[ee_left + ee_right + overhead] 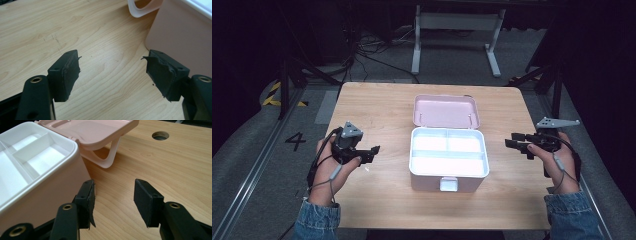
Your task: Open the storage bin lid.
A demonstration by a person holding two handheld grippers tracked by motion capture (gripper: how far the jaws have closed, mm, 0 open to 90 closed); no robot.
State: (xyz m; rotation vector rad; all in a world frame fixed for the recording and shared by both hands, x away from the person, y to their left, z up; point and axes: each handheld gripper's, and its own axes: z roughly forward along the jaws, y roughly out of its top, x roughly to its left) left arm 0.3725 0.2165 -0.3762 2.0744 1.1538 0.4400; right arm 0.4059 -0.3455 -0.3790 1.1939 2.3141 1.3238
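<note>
— Judging by the table, how far along is this?
— The pink box [448,162] sits mid-table, lid [446,111] already swung back flat on the far side, white tray empty. Left gripper [371,151] and right gripper [514,139] flank it, both spread wide and holding nothing. I'd say opening is done; filling or closing remains.
— Orientation?
— Long axis left-right, latch [448,184] facing near.
</note>
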